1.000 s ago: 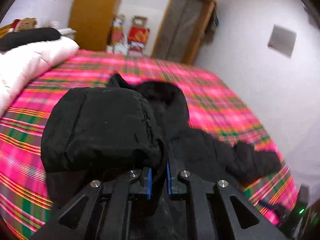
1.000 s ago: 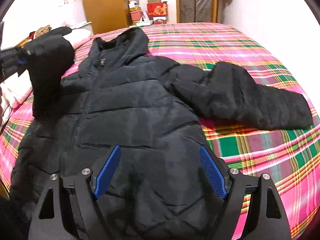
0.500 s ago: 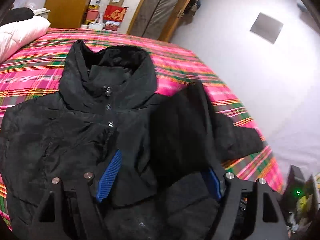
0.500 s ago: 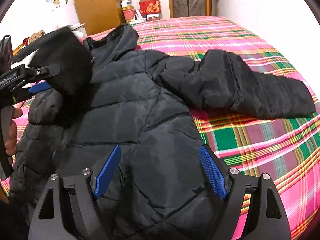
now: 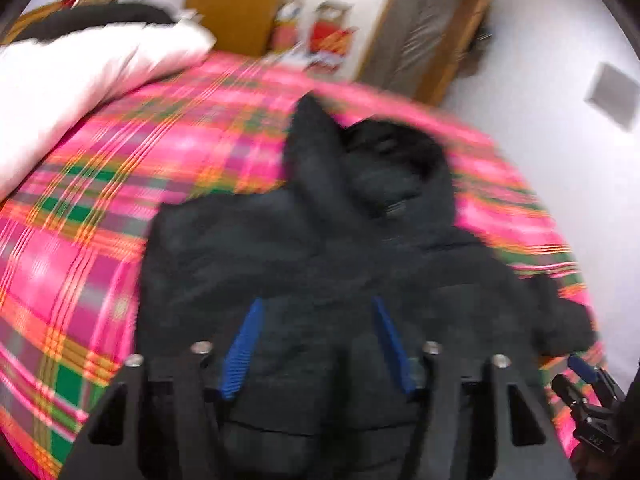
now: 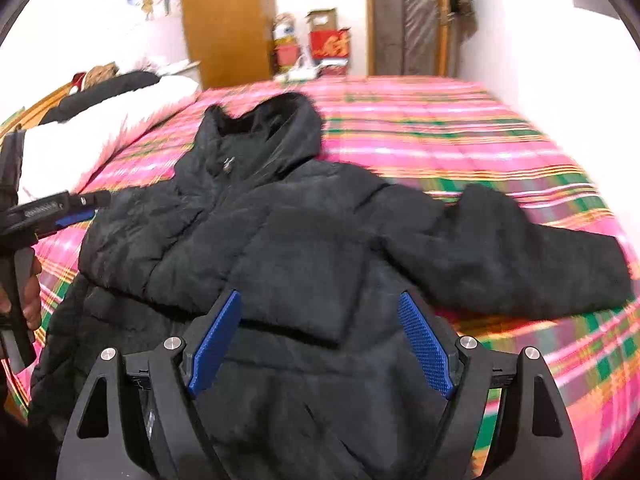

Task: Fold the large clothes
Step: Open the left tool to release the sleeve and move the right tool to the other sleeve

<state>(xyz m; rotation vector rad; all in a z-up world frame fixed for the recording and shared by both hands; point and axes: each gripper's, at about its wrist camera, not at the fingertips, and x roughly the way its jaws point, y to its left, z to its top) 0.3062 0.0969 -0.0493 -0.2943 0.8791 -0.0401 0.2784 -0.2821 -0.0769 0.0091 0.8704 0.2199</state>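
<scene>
Now the left claw (image 5: 316, 344) has let go of the sleeve (image 6: 256, 264), which lies folded over the middle of the black coat (image 6: 280, 360) on the bed (image 6: 460, 140). Both claws are spread wide, the right claw (image 6: 320, 340) too. The other sleeve (image 6: 520, 264), middle right, likely comes next.

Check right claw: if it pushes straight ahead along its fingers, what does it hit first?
Most likely the black jacket: the open right claw points at the sleeve folded across its front. Depth is unclear, but nothing else shows between the fingers and the fabric.
</scene>
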